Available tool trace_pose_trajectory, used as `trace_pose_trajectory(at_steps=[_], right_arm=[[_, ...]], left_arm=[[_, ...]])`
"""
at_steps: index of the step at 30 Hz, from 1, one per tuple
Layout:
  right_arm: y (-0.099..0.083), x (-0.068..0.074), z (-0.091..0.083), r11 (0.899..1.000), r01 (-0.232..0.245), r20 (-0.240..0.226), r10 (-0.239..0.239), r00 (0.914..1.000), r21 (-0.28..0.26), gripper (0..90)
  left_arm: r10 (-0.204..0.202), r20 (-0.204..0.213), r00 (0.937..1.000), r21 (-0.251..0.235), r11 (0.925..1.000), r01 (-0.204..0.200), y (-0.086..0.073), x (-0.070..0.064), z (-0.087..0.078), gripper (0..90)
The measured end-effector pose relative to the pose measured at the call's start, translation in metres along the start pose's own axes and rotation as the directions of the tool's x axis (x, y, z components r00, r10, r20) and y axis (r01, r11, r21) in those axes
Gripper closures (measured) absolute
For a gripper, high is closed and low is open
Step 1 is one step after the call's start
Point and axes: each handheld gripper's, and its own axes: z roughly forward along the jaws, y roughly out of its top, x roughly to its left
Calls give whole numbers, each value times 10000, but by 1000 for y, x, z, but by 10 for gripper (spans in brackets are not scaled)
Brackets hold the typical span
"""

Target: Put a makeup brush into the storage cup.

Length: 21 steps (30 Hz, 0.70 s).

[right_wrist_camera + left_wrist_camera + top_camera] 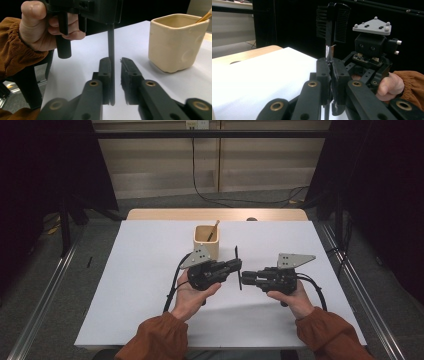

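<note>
A black brush [238,267] with a comb-like head [333,23] and a silver collar stands upright between my two grippers, above the middle of the white table [150,285]. My left gripper [238,265] [331,72] is shut on it just below the collar. The right gripper [244,279] [115,62] is open around the lower part of the thin black handle [111,45]. The handle rests against one jaw, with a gap to the other. In the right gripper view, a hand holds the left gripper's body [85,7] above.
A beige square cup [206,242] [175,42] stands just behind the grippers with a wooden-handled stick [214,230] [205,17] leaning in it. The white sheet has bare room left, right and in front. A wooden strip [217,214] edges the table's far side.
</note>
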Motion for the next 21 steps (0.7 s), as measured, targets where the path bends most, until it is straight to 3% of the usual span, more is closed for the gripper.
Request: trace_pose_trajectory(at_steps=[6, 16, 21], right_arm=[[0, 1, 1, 10000, 26, 50, -26, 10000, 4, 606], [2, 1, -1, 9999, -33, 734, 42, 9973, -118, 221], [3, 0, -3, 9997, -179, 803, 191, 9966, -163, 118]], left_arm=[[74, -52, 10000, -13, 10000, -74, 1, 2, -2, 858], [240, -147, 9996, 127, 9996, -239, 2, 3, -6, 858], [143, -242, 9996, 9, 9999, -143, 3, 6, -9, 857]])
